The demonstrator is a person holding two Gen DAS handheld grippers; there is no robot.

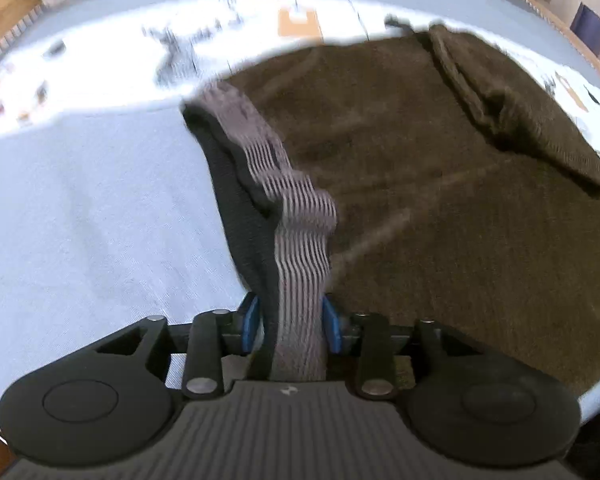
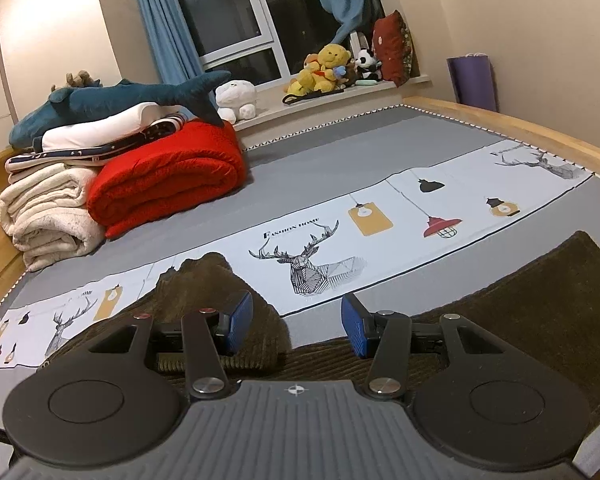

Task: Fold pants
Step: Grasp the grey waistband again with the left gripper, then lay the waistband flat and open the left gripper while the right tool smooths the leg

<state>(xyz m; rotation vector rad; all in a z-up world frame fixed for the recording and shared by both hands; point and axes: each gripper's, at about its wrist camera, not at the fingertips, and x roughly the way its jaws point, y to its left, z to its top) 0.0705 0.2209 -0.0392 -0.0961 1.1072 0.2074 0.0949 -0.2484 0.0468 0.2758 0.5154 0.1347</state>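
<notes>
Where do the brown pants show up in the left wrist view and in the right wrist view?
Left wrist view: the brown pants fill the centre and right, their striped waistband clamped in the left gripper.
Right wrist view: the pants lie along the bottom, behind and under the open right gripper, a bunched part at lower left.
Shared landmark: the white printed band on the bedsheet, blurred in the left view.

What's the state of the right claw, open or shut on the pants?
Open. In the right wrist view the right claw shows its blue pads set wide apart, nothing between them, above the brown pants.
</notes>
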